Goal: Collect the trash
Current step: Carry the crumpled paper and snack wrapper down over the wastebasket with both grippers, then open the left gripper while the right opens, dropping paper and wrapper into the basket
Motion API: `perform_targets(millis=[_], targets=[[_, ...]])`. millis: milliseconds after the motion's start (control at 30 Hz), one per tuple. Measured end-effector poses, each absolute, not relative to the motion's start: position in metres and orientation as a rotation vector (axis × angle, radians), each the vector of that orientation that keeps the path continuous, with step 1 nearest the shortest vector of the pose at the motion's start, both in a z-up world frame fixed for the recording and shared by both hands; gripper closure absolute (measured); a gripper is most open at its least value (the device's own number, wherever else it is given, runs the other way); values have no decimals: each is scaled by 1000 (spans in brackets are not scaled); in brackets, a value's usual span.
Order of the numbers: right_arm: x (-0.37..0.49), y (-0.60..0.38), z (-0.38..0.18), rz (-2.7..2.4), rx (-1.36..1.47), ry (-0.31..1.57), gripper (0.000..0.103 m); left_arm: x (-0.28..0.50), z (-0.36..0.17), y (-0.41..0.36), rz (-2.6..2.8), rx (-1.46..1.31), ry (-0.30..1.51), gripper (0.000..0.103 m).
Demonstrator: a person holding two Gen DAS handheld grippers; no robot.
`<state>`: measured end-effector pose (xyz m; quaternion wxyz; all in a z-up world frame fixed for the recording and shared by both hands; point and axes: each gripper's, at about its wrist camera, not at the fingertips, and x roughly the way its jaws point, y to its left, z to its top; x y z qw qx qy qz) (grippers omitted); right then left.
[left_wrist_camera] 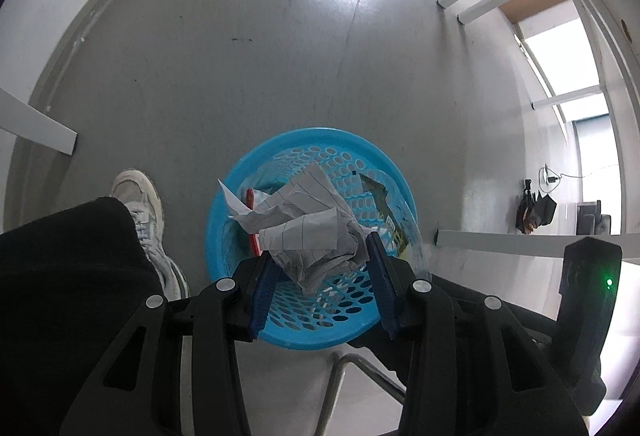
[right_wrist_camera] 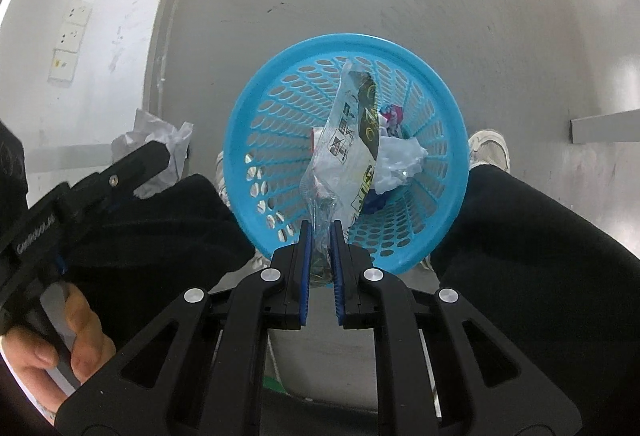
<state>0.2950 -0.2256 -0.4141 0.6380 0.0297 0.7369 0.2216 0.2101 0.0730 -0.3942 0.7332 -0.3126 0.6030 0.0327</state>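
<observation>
Both grippers over the blue basket [right_wrist_camera: 448, 107], each carrying a load.

Left gripper [left_wrist_camera: 322, 260]: blue pads clenched on a crumpled ball of lined paper [left_wrist_camera: 312, 232], which hangs above the basket mouth, roughly central. No real long axis; loose sheet corners flare toward 10–11 o'clock in the left wrist view.

Right gripper [right_wrist_camera: 320, 236]: jaws nearly together, pinching the bottom edge of a clear printed plastic wrapper [right_wrist_camera: 352, 139]. Its long axis runs from the pads at 6 o'clock up toward 12–1 o'clock, free end reaching over the basket's interior. Already in the basket: a white crumpled wad [right_wrist_camera: 400, 159] and a small colourful scrap at about 1 o'clock; whether the wrapper touches them is hard to say in this distortion.

Doing the drop well, as I judge it: lower each load inside the rim before letting go, since paper drifts and film clings to pads. Release the paper first; it is centred. Tip the wrapper's free end downward so it slides in lengthwise rather than bridging the rim. Open fully and lift straight away.

Person's legs and shoes flank the basket.
</observation>
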Motion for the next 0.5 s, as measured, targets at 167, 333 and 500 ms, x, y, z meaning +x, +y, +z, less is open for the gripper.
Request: perform_targets(millis=[167,333,500], targets=[[297,-225,-416,498,74,1691,93,215,-402,72,70,-717,1335,60],[299,-226,-418,490,78,1700,74,220,-406,71,34,-779,1318,38],[303,-229,-412,441,48,1644,62,219,-400,78,52,-828,1256,29]])
